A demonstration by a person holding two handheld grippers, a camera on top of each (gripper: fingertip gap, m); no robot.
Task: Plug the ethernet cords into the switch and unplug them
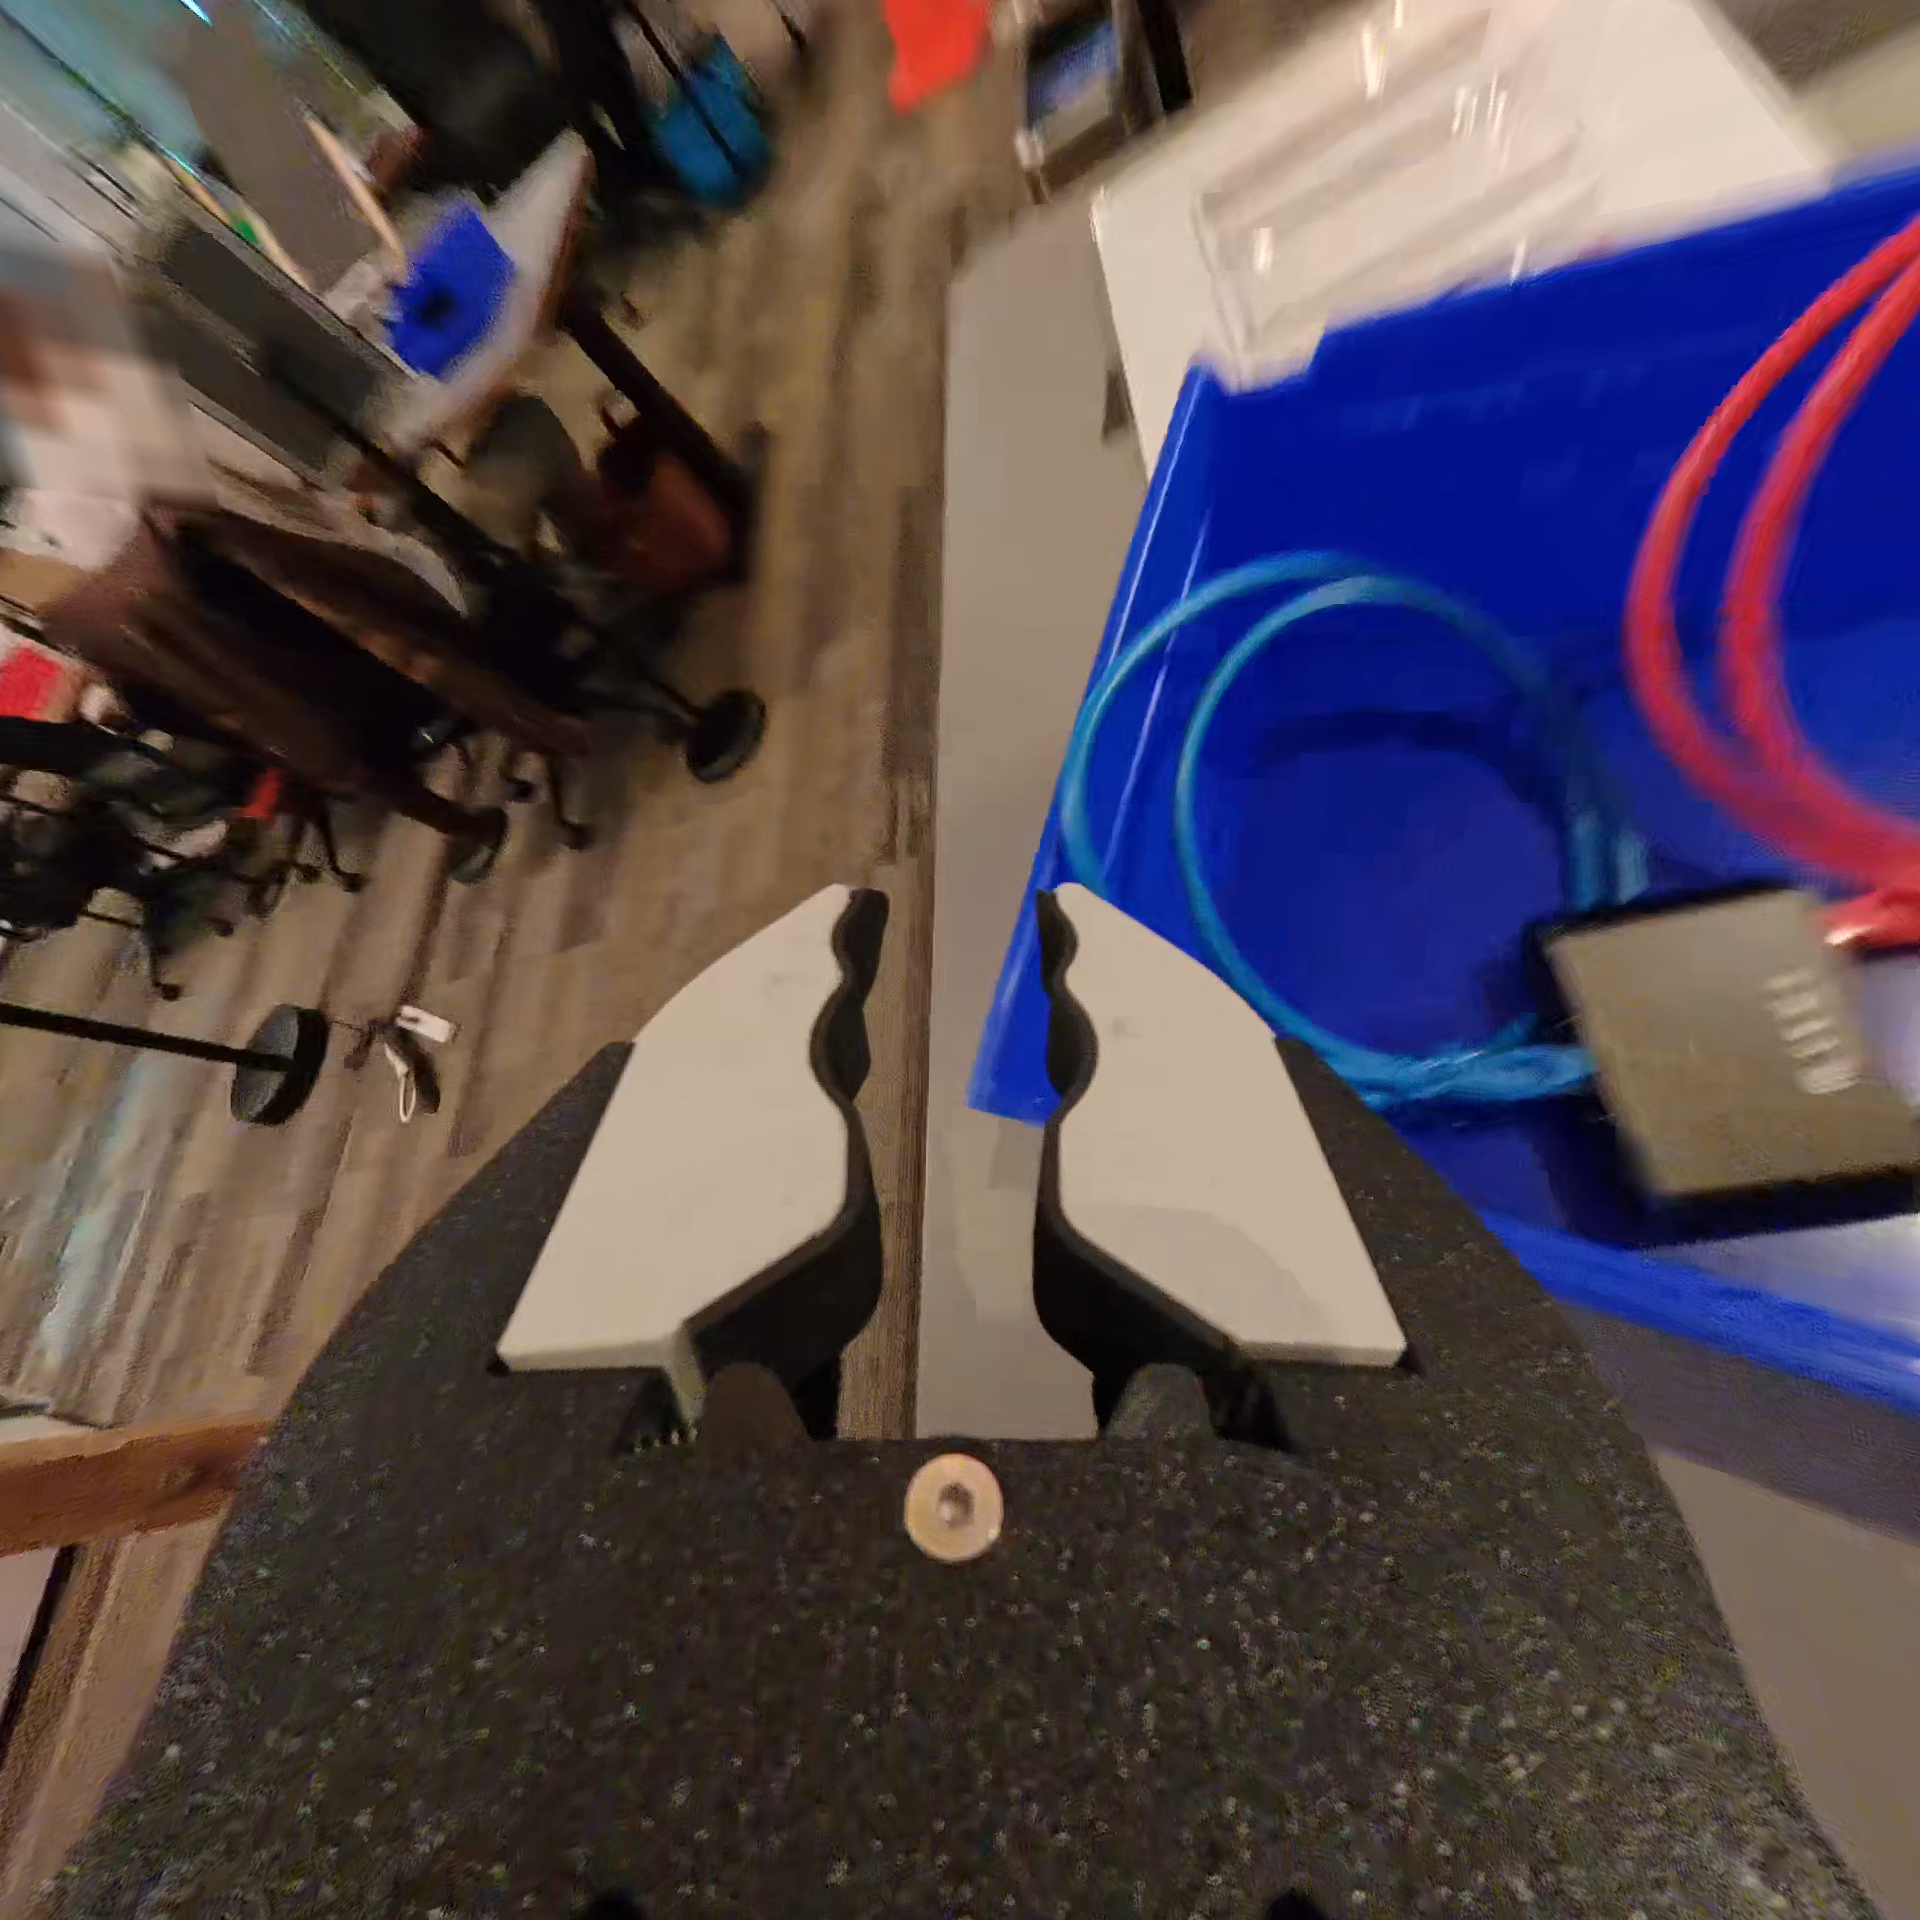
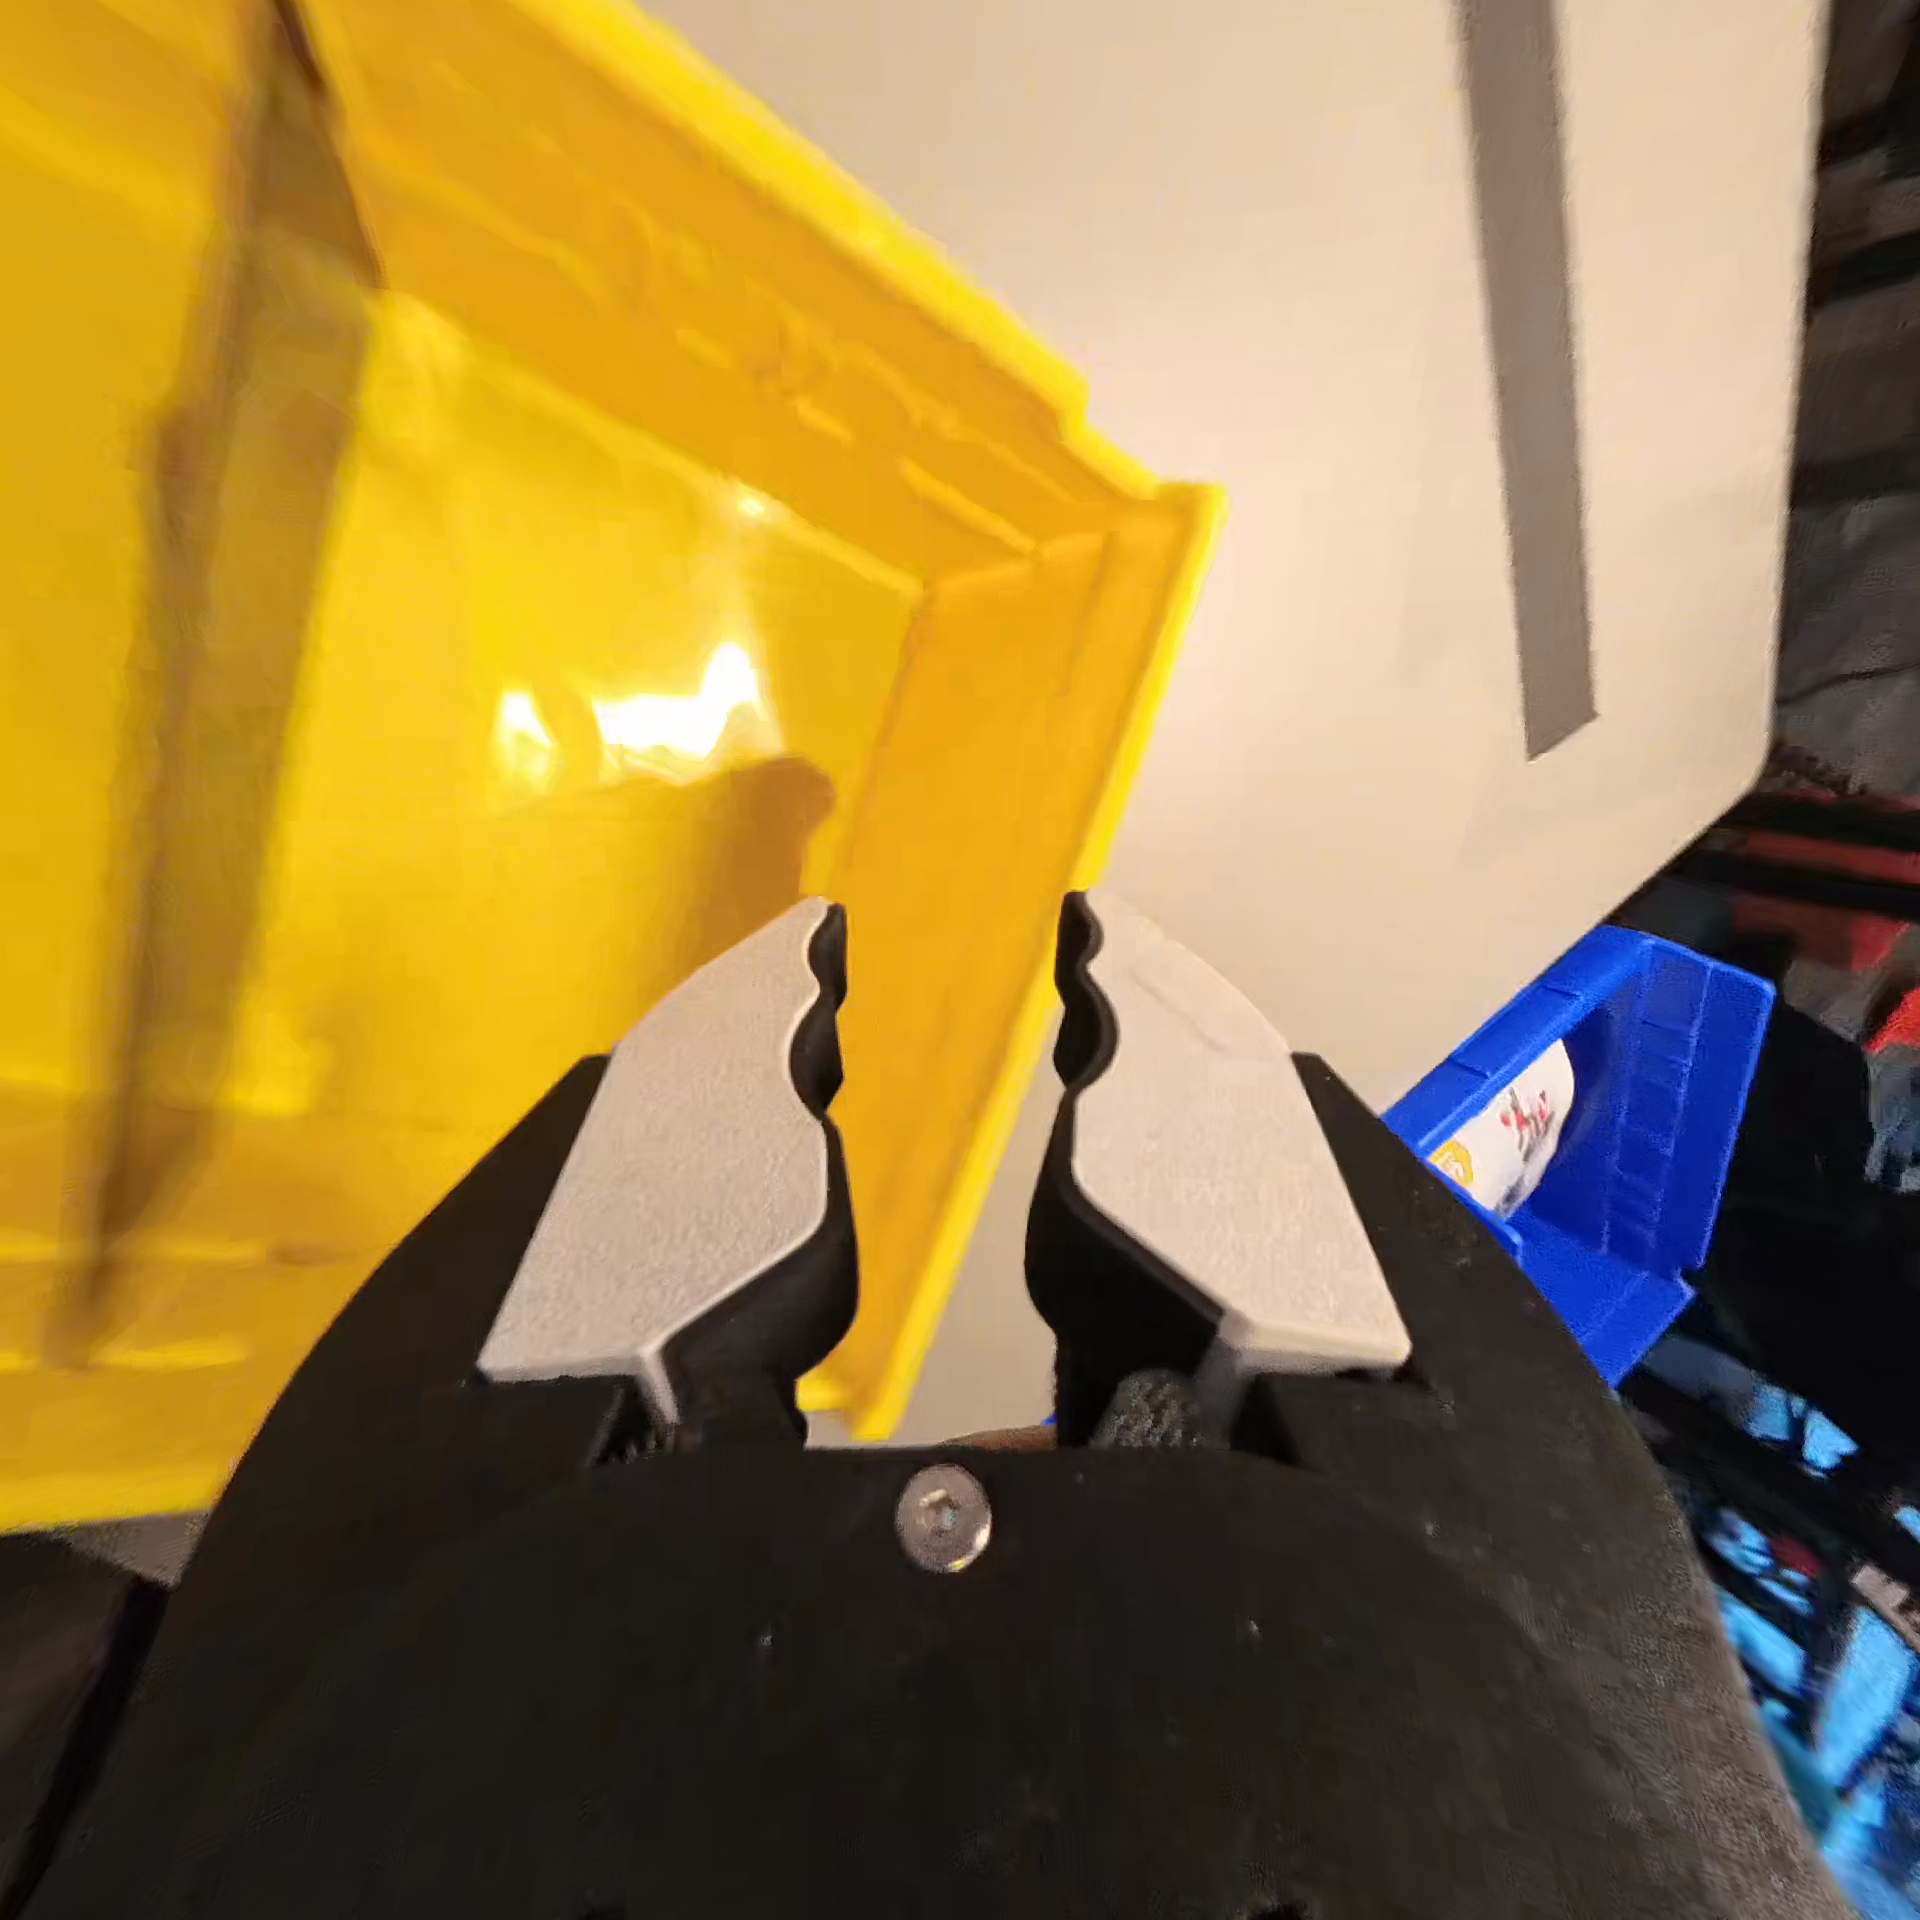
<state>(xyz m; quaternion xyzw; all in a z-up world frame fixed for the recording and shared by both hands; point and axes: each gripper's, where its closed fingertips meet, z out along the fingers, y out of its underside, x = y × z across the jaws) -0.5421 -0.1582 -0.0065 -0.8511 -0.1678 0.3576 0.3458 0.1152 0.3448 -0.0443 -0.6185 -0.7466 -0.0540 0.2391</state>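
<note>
In the left wrist view a blue bin (image 1: 1455, 499) at the right holds a small dark switch (image 1: 1745, 1049), a coiled light-blue ethernet cord (image 1: 1195, 727) and a looped red ethernet cord (image 1: 1683, 623). Both cords run to the switch; the view is too blurred to tell if they are plugged in. My left gripper (image 1: 961, 904) is open and empty, left of the bin, over the table edge. In the right wrist view my right gripper (image 2: 951, 909) is open and empty, over the near corner of a yellow bin (image 2: 520, 727).
The white table (image 2: 1299, 416) carries a grey tape strip (image 2: 1538, 416). A small blue bin (image 2: 1621, 1143) with a white packet sits at the table's right edge. Beyond the table's left edge lie wood floor (image 1: 727, 935), chairs and desks (image 1: 312, 644). The gap from one gripper's tips to the other's is roughly 85 centimeters.
</note>
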